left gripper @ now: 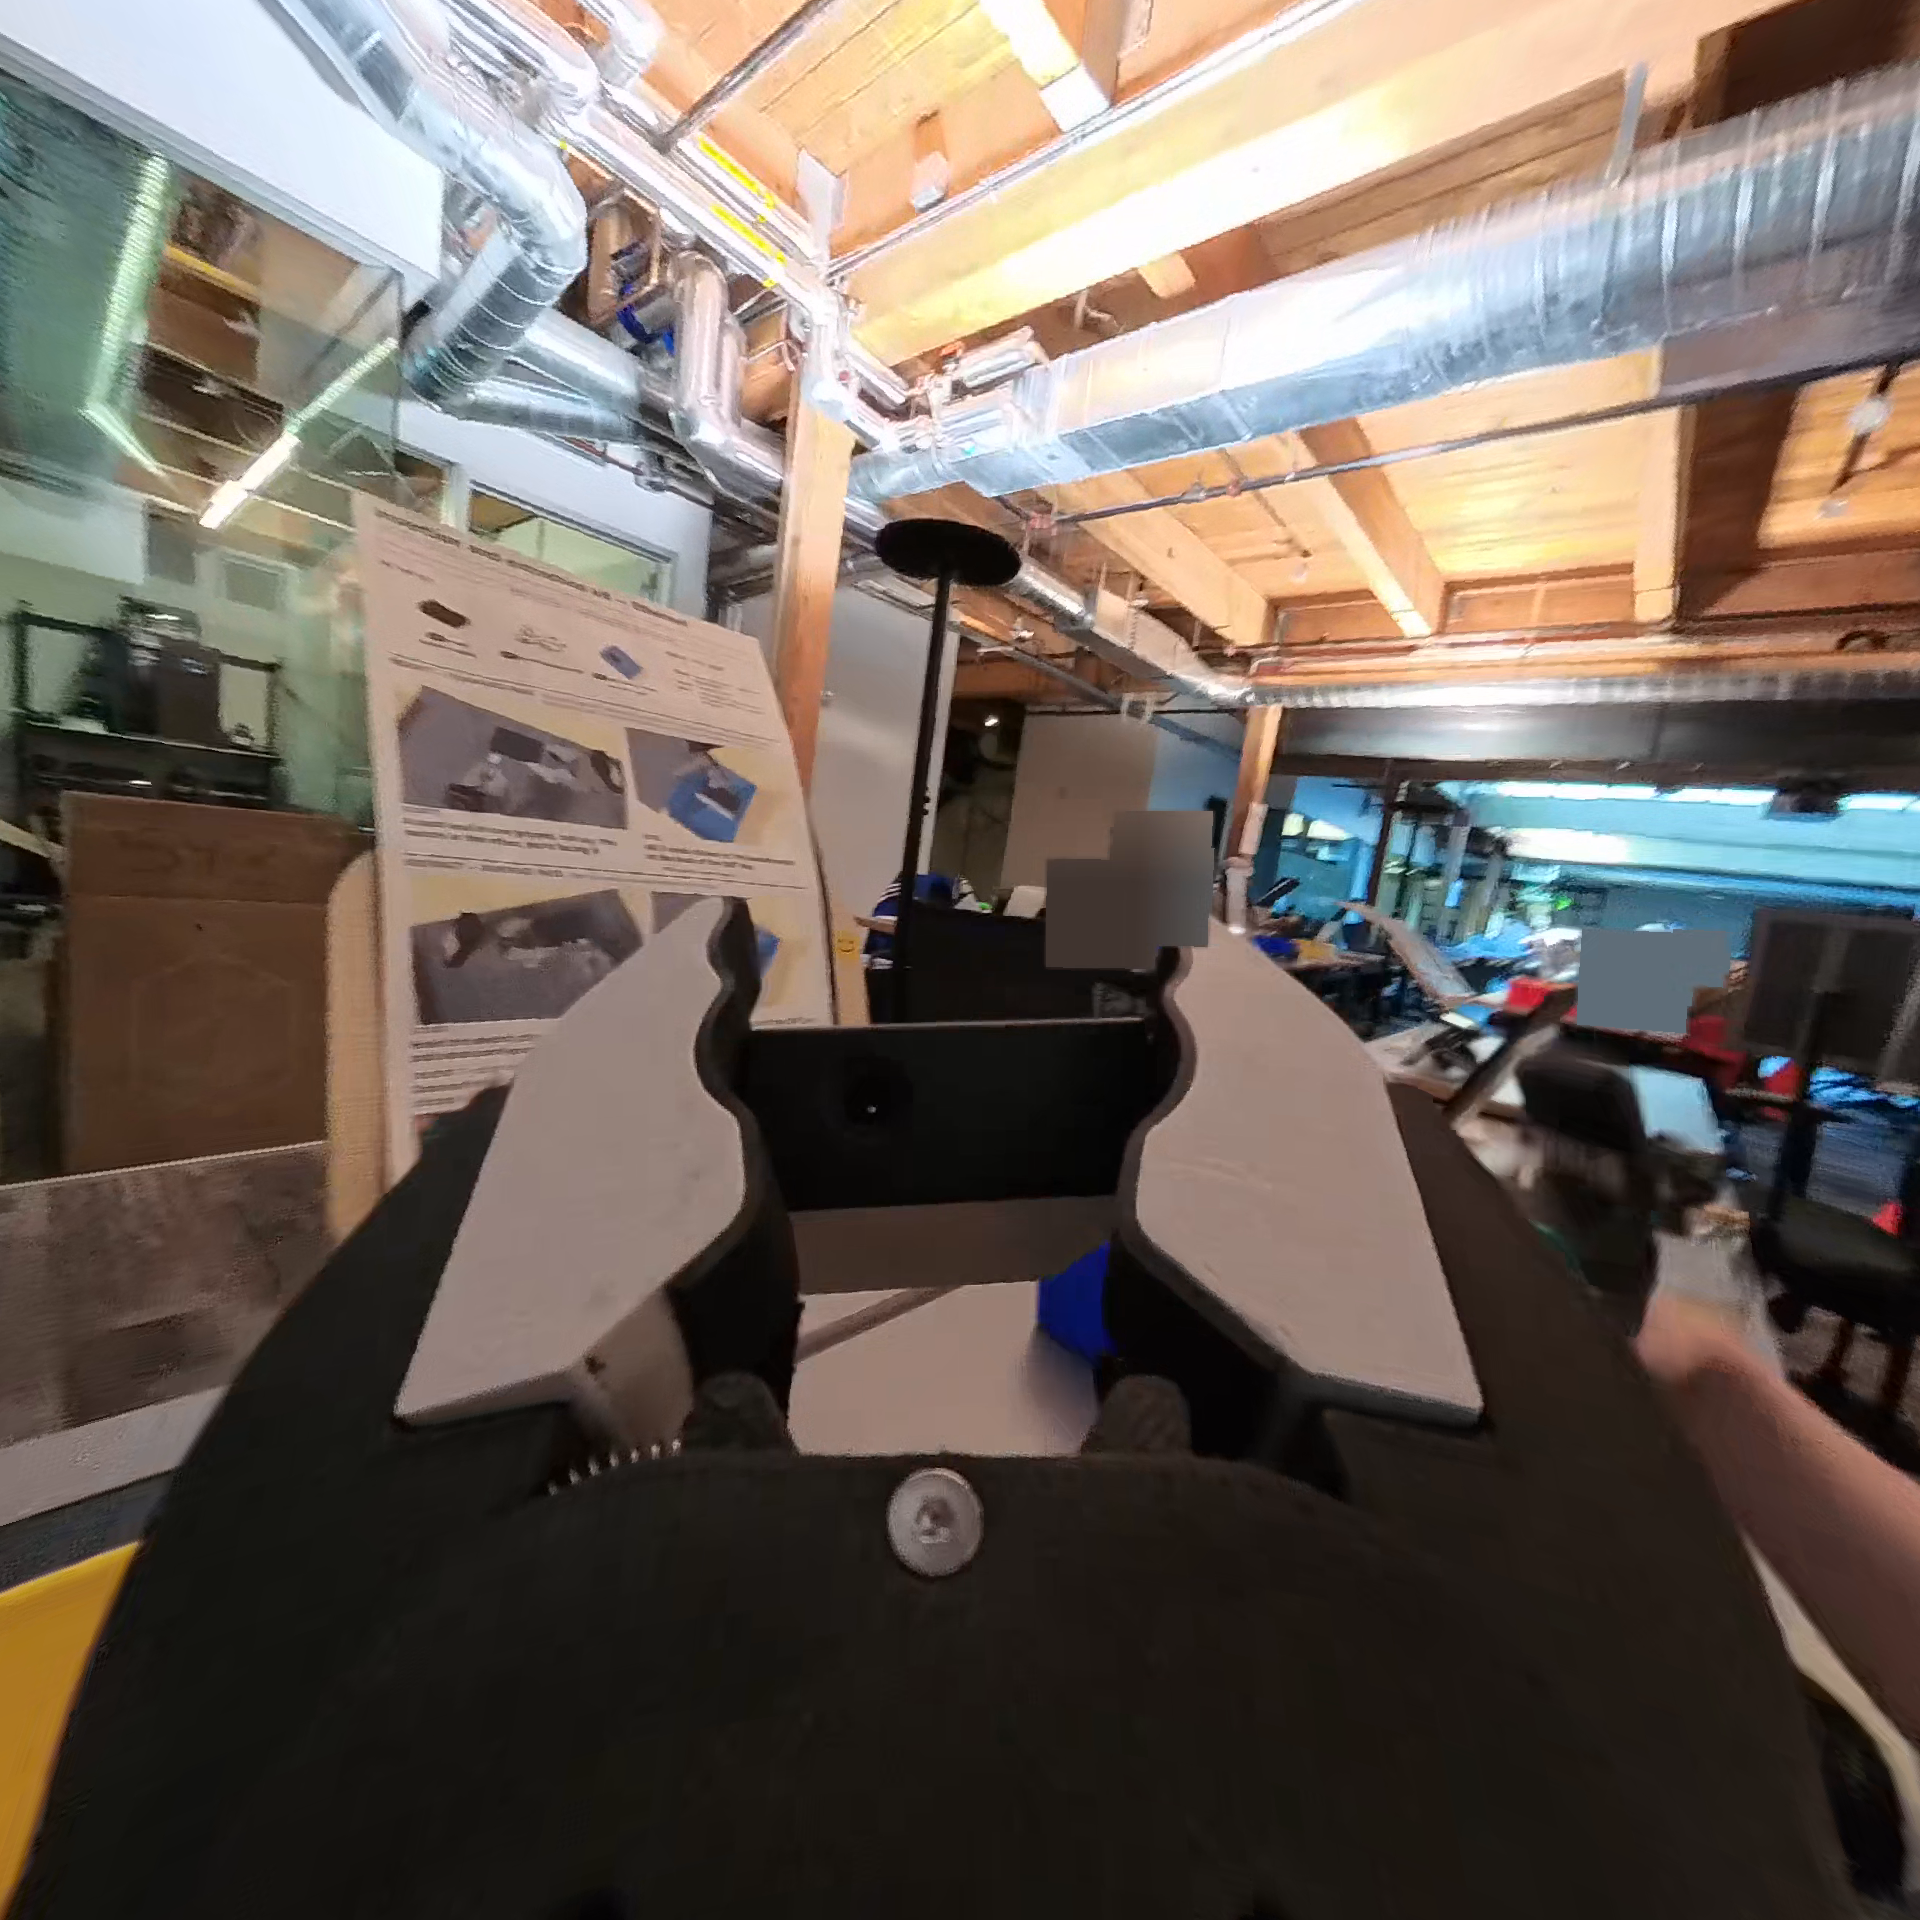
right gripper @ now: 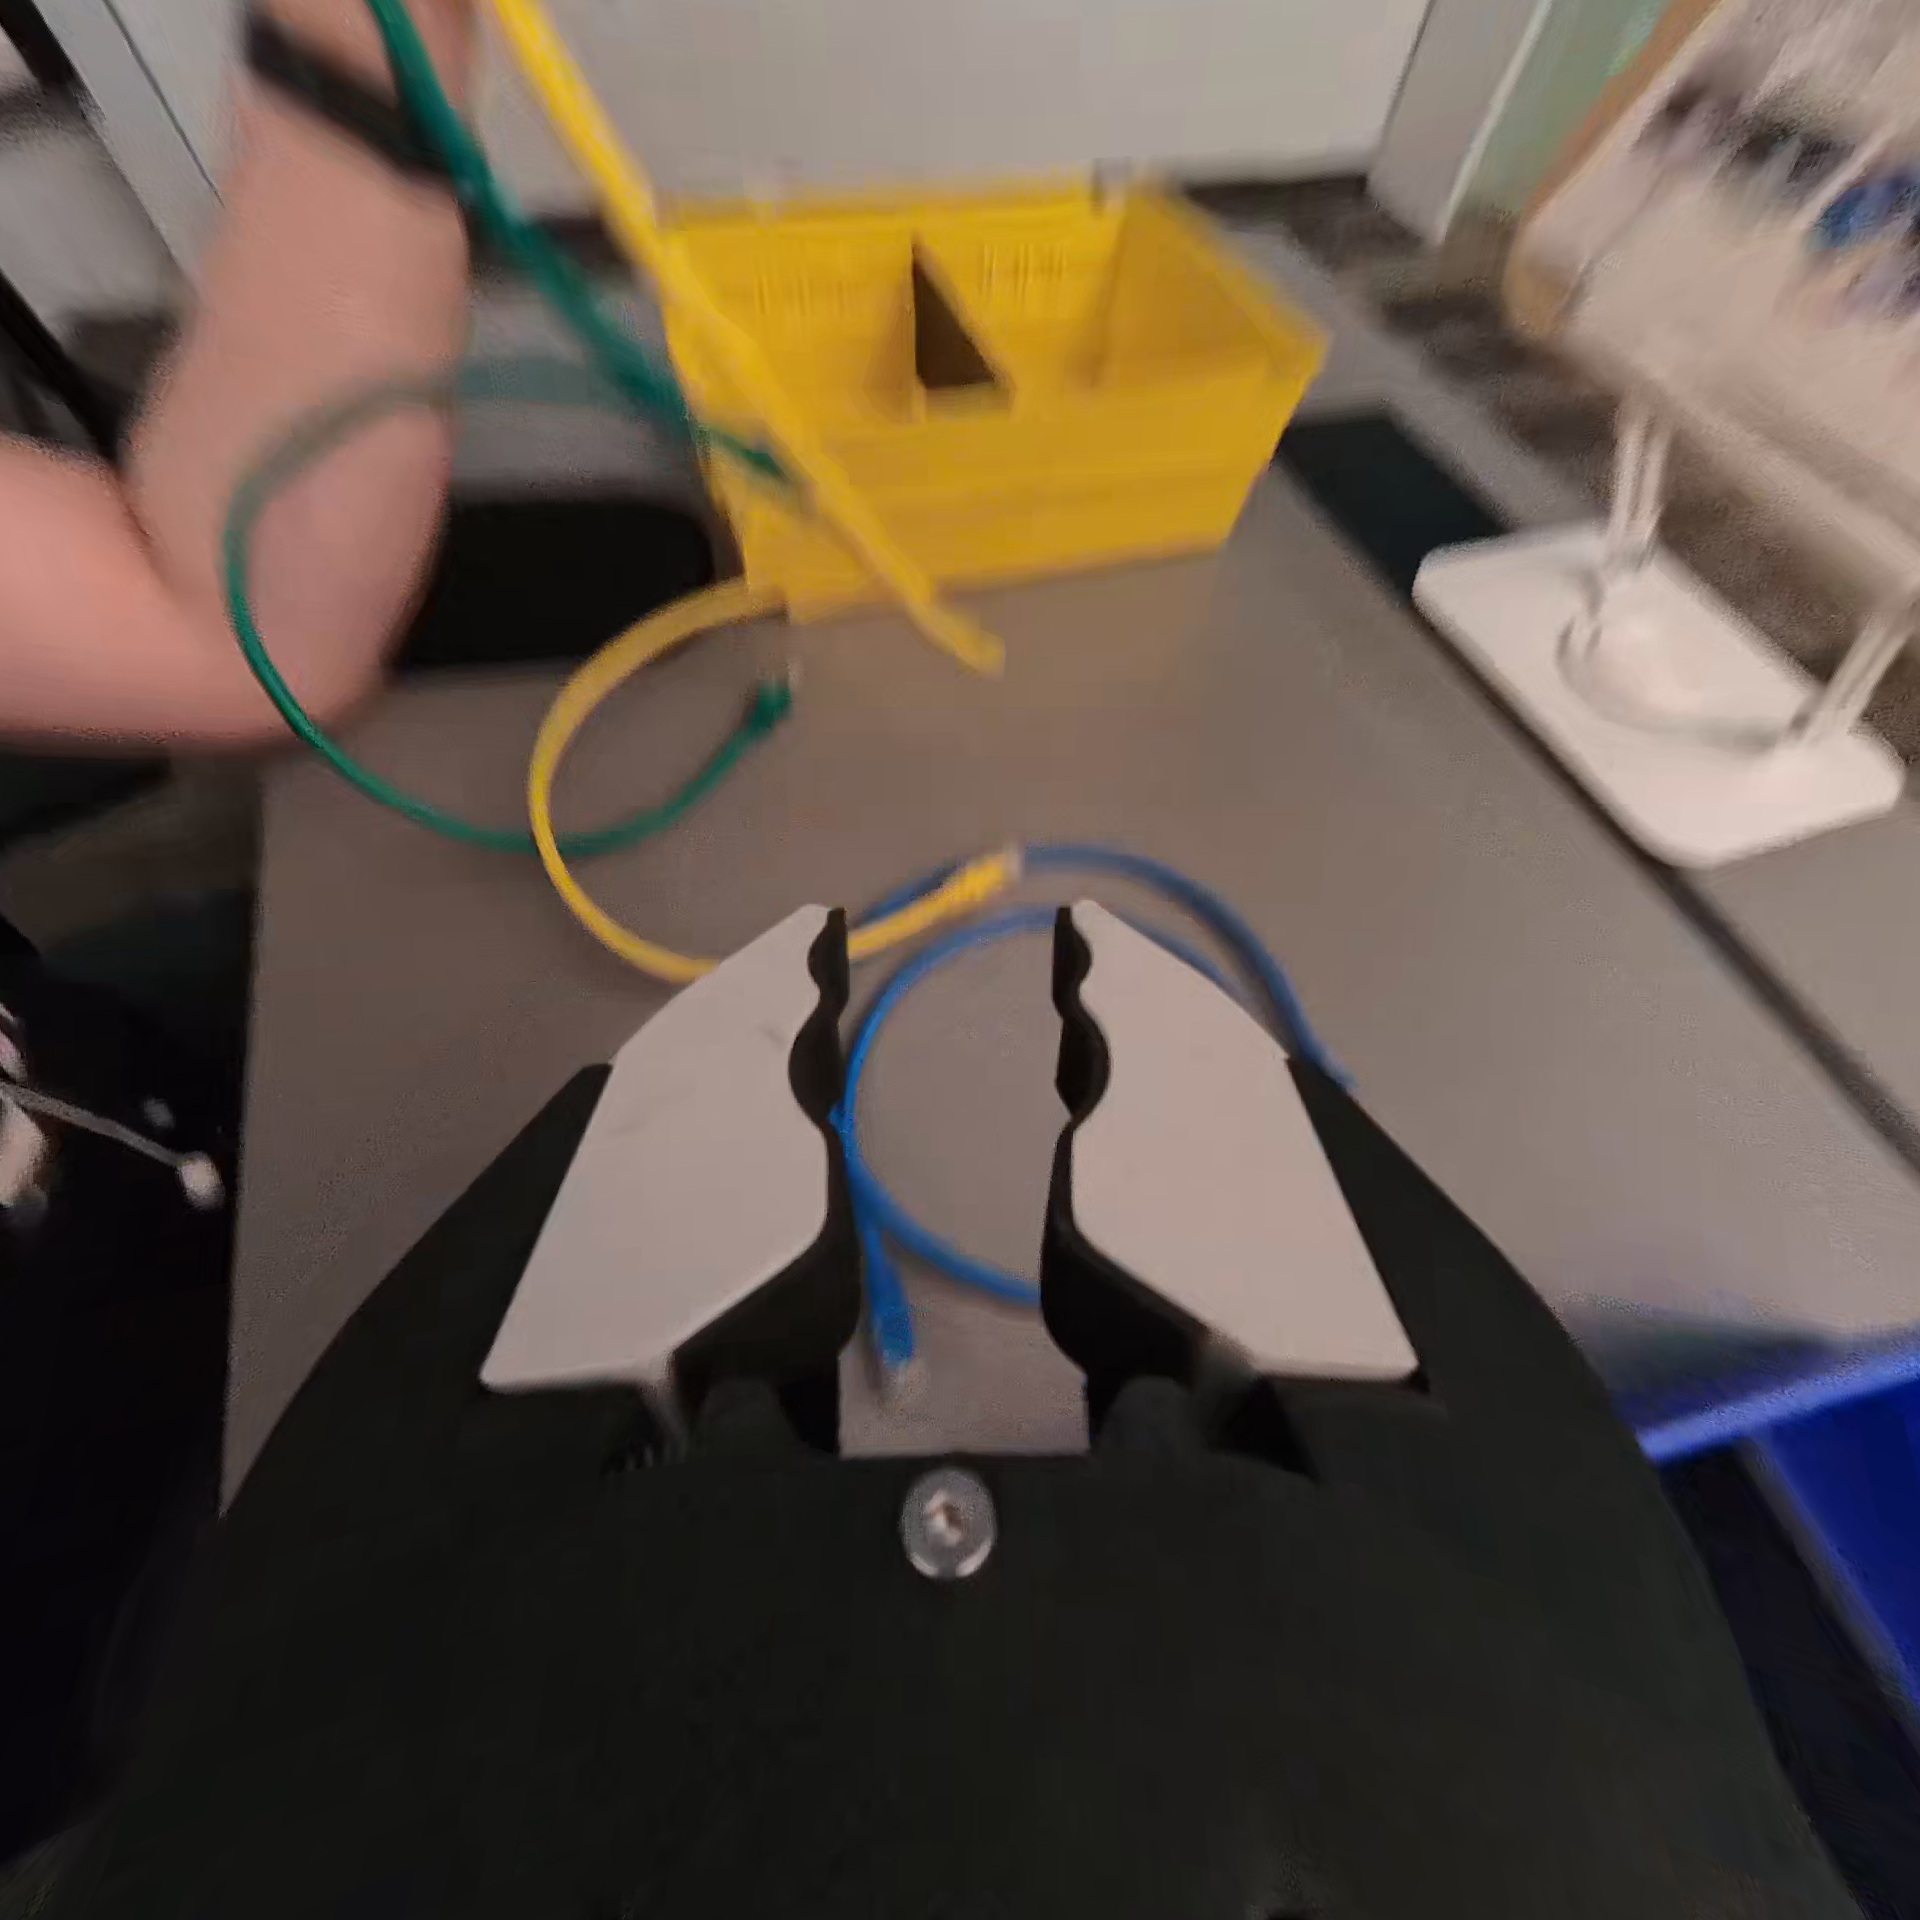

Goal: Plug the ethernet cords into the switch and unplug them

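A grey bench [right gripper: 1247,831] carries a yellow bin [right gripper: 997,416] and loose blue [right gripper: 862,1039], yellow [right gripper: 561,831] and green cords [right gripper: 436,800]. Wooden beams [left gripper: 1195,208] and silver ducts [left gripper: 1455,343] run overhead. The left tongs [left gripper: 951,997] tilt upward, gripping a black switch [left gripper: 935,1112]; the right tongs [right gripper: 951,935] hover open over the blue cord.

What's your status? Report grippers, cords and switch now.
Left gripper holds black switch, raised. Right gripper open over blue cord, no grip. Yellow cord and green cord loose on table, none plugged.
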Demonstrator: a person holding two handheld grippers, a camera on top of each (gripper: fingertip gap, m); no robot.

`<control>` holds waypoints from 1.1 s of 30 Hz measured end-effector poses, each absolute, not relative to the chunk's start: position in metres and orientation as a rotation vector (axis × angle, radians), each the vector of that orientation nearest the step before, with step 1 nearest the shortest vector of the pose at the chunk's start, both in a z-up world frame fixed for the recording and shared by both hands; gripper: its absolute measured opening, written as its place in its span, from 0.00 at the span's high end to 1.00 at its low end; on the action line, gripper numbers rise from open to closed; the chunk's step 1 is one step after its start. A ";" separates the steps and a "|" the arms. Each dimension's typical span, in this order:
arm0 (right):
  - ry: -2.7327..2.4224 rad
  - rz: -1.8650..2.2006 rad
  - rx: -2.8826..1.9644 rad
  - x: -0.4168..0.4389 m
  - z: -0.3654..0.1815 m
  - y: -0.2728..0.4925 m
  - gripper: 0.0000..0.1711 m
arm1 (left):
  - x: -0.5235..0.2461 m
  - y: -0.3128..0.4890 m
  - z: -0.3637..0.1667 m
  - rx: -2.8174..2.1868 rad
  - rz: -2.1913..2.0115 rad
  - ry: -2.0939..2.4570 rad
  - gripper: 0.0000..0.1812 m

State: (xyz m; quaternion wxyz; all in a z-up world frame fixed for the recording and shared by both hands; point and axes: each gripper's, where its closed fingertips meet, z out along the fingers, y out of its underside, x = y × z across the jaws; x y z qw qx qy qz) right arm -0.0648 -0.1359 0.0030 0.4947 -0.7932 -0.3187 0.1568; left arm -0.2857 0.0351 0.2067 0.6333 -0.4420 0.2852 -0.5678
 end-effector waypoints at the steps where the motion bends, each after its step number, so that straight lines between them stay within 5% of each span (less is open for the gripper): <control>1: -0.780 0.330 -1.994 -0.067 -0.027 -0.147 0.77 | -0.282 0.032 0.209 -0.996 -1.345 0.646 0.60; 5: -0.553 0.202 -2.250 -0.055 -0.113 -0.180 0.77 | -0.275 0.026 0.218 -0.939 -1.423 0.580 0.60; 12: -0.472 0.041 -2.409 -0.028 -0.154 -0.182 0.75 | -0.247 0.023 0.211 -0.953 -1.338 0.608 0.60; 17: -0.546 0.103 -2.495 -0.037 -0.160 -0.193 0.90 | -0.215 0.018 0.200 -0.974 -1.354 0.649 0.60; 29: -0.666 -0.460 -2.550 -0.004 0.007 -0.262 0.91 | -0.155 0.055 0.127 -1.243 -1.138 0.766 0.60; 33: -0.904 -0.562 -2.713 -0.009 0.019 -0.283 0.91 | -0.139 0.069 0.086 -1.433 -1.090 0.839 0.60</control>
